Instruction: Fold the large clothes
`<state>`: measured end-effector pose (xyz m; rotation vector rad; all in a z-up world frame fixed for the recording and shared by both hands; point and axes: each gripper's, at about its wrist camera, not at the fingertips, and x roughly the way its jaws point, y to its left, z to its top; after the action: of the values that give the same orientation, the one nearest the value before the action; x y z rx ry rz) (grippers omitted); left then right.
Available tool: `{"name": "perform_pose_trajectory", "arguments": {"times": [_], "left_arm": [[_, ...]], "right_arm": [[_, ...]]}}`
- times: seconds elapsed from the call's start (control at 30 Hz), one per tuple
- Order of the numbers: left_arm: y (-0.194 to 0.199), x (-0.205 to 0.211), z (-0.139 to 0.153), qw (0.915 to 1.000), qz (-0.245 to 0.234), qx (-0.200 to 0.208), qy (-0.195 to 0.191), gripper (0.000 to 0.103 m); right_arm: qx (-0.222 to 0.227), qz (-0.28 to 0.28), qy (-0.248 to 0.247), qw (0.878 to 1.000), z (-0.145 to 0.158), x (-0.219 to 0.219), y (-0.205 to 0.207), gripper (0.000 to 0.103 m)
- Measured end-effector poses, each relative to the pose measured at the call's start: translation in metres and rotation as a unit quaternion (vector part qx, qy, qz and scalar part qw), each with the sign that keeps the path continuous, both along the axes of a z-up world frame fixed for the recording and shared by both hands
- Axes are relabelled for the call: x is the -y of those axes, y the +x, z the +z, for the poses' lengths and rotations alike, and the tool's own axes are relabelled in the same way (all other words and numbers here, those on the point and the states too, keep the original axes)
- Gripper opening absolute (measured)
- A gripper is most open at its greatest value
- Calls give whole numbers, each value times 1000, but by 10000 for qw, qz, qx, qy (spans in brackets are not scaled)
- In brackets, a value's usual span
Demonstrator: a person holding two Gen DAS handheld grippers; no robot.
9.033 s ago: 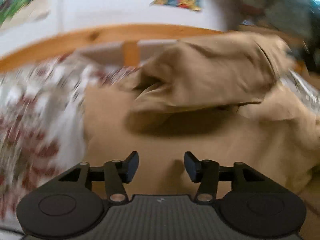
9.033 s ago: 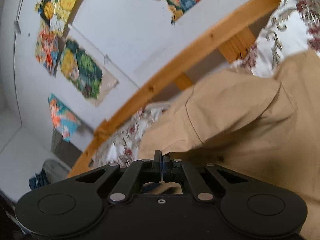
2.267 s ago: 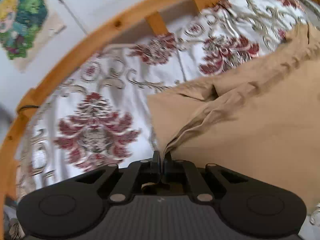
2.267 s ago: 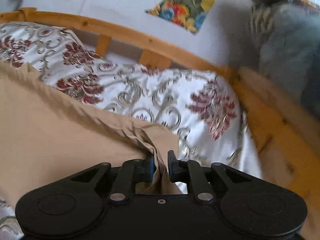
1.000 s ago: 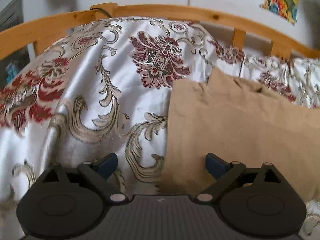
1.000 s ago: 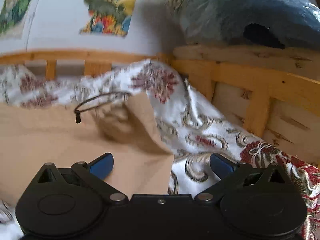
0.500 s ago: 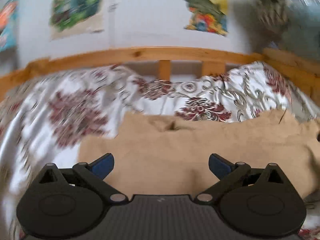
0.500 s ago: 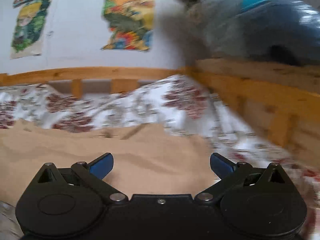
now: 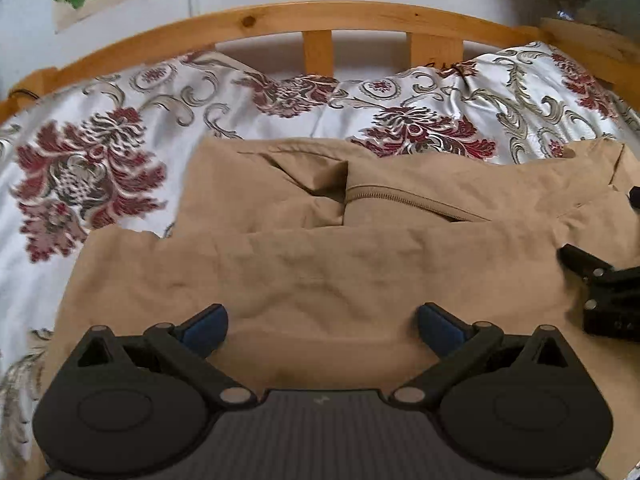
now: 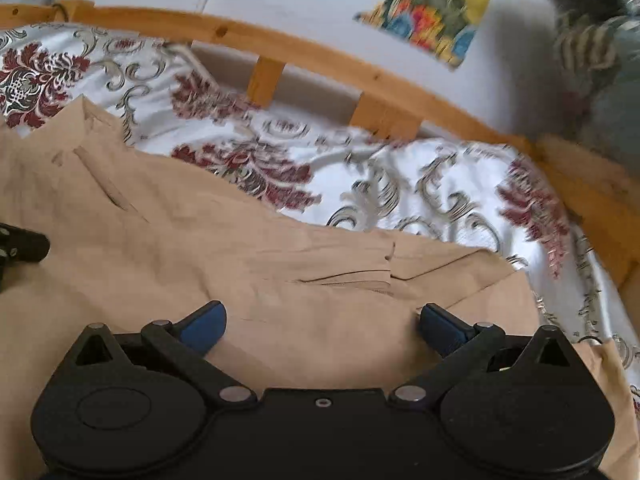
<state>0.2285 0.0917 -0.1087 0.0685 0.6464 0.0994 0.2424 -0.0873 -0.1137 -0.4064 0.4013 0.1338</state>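
A large tan jacket [image 9: 340,264] lies folded in layers on the bed, its zipper [image 9: 404,200] showing near the far edge. It also fills the lower half of the right wrist view [image 10: 240,248]. My left gripper [image 9: 322,326] is open and empty, hovering over the near part of the jacket. My right gripper [image 10: 322,326] is open and empty over the jacket's right part; its finger also shows at the right edge of the left wrist view [image 9: 600,284]. The left gripper's finger shows at the left edge of the right wrist view [image 10: 20,246].
A white bedspread with red flowers [image 9: 100,152] covers the bed around the jacket. A wooden bed rail [image 9: 320,20] runs along the far side and continues down the right [image 10: 592,192]. Posters hang on the white wall [image 10: 432,4]. Dark bundles [image 10: 600,60] sit beyond the right corner.
Both grippers, shut on the jacket's edge 2.3 s ago, have let go and stand wide open. Both views have swung and drawn back over the laid-down jacket.
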Motion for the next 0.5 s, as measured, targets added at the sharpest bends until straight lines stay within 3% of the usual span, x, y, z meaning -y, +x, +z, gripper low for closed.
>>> {"name": "perform_pose_trajectory", "arguments": {"times": [0.07,0.2,0.27,0.37,0.43,0.5], "left_arm": [[-1,-1,-2,10000,-20,35,12,103],[-7,-1,8,9999,6,-151,24,102],[-16,-4,21,9998,126,-167,14,102],[-40,-9,33,9998,-52,-12,-175,102],[-53,-9,33,9997,-185,36,-178,102],[-57,-7,26,9998,-153,-43,-81,103]], "right_arm": [[136,-15,-261,9996,-3,-8,-2,102],[-195,133,36,9997,9,8,-1,102],[-173,95,271,9994,23,28,-14,102],[244,-249,129,9993,35,61,-43,102],[152,-372,81,9992,35,85,-54,102],[-21,-243,432,9988,31,106,-60,102]]}}
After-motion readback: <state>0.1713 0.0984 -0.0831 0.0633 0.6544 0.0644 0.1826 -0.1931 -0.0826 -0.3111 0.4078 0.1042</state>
